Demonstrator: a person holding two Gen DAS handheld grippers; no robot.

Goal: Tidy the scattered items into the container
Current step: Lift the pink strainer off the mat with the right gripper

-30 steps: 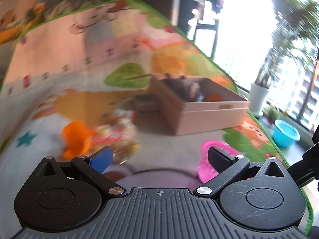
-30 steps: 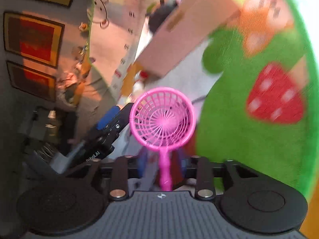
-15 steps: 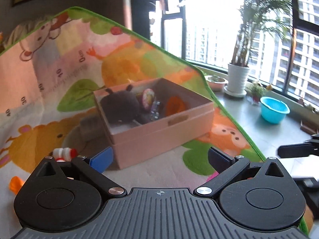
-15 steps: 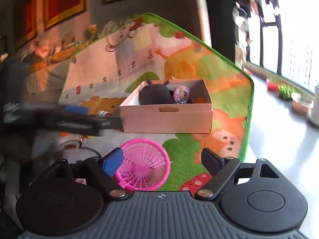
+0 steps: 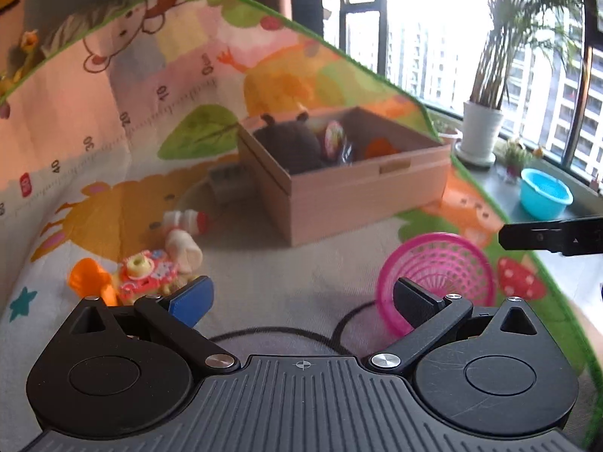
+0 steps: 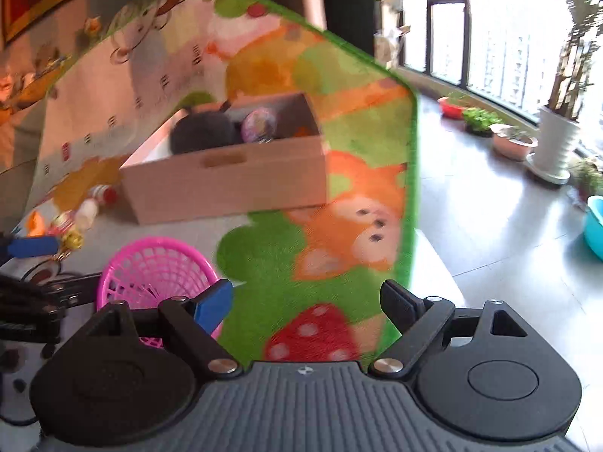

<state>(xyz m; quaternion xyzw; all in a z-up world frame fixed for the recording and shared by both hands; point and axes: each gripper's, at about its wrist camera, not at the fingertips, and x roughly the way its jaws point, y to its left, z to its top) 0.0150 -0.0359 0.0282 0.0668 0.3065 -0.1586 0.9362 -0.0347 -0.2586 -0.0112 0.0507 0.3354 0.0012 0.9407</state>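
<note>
Since a second ago our right gripper (image 6: 305,301) has let go of the round pink plastic mesh basket (image 5: 437,278); its jaws now stand wide and empty. Our left gripper (image 5: 301,301) is wide too. We judge a fresh pick comes next, lifting into the tan cardboard box (image 5: 361,188) at twelve o'clock. Only the left view shows the orange toy (image 5: 88,280) at nine o'clock clearly.
</note>
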